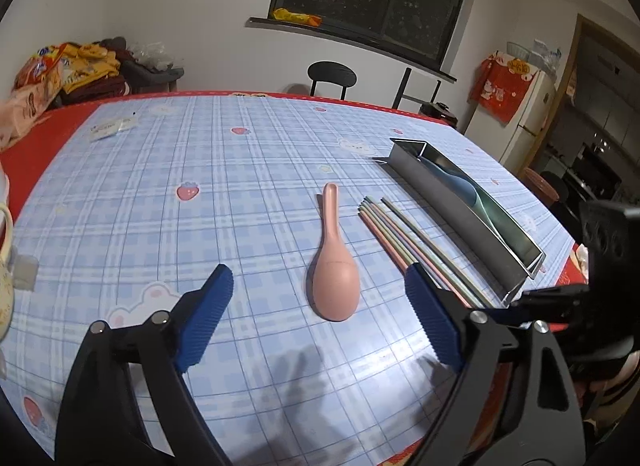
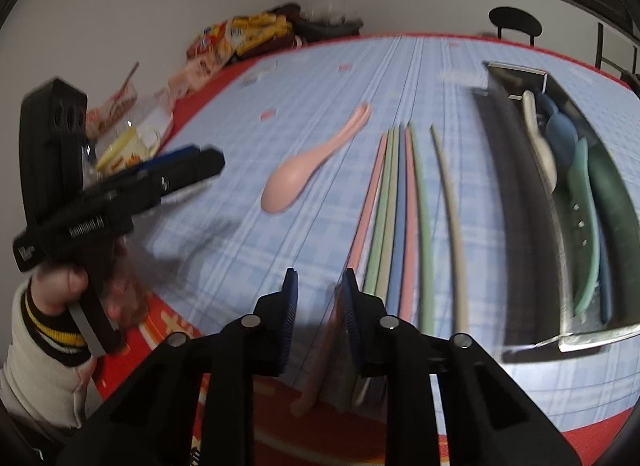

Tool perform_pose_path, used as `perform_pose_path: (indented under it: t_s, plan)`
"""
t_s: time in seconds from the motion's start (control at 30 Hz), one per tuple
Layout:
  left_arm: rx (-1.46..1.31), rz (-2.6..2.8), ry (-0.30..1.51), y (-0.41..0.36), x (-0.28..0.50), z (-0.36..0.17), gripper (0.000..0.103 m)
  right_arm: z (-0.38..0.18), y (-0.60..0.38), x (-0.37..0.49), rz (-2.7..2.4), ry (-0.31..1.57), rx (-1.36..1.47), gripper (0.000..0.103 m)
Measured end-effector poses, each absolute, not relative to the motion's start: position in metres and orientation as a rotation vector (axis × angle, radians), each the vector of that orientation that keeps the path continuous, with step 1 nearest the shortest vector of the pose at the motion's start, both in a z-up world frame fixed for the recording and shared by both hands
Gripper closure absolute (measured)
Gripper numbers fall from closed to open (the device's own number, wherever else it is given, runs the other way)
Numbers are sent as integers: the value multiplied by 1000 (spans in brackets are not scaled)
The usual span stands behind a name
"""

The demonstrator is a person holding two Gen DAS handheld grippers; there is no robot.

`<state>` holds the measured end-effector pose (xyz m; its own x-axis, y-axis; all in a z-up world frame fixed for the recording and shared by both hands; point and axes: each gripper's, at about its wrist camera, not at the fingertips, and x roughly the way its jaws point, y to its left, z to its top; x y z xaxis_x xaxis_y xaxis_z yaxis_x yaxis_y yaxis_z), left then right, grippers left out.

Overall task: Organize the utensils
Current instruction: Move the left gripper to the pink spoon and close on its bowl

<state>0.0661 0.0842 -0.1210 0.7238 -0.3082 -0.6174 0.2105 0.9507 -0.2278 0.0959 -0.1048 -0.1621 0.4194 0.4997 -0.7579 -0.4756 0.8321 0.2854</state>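
Metal tray (image 2: 520, 201) holds spoons (image 2: 582, 234); pink spoon (image 1: 334, 266) outside.

left hand-held gripper (image 1: 320, 302): jaws wide | pink spoon (image 1: 334, 266): between them, on bench (image 1: 160, 193) | chopsticks (image 1: 408, 238), metal tray (image 1: 460, 217): right

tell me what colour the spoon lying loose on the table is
Pink spoon, clearest in the left wrist view.
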Motion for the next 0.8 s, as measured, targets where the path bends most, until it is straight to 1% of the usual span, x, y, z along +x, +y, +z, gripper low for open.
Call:
perform_pose_path:
  t_s: [0.07, 0.27, 0.4, 0.43, 0.47, 0.6, 0.63, 0.73, 0.8]
  plan:
    - [-153, -292, 712, 85, 65, -124, 19, -166, -103, 96, 595, 968, 12, 81]
    - [-166, -299, 720, 86, 64, -128, 20, -168, -95, 101, 559, 963, -32, 82]
    - [-164, -291, 744, 85, 67, -131, 21, -168, -92, 109, 546, 943, -68, 88]
    - [-170, -287, 760, 85, 69, -133, 24, -168, -92, 111, 544, 935, -71, 92]
    - [-174, -288, 768, 86, 70, -135, 26, -169, -91, 113, 542, 930, -71, 93]
    - [-176, -297, 792, 84, 75, -136, 28, -171, -98, 115, 565, 918, -36, 93]
    - [-168, -298, 797, 83, 77, -135, 31, -171, -99, 116, 569, 919, -26, 94]
    - [-139, -312, 804, 77, 85, -130, 32, -172, -101, 116, 571, 917, -12, 94]
    - [-121, -314, 805, 72, 89, -128, 39, -172, -100, 116, 569, 914, -14, 94]
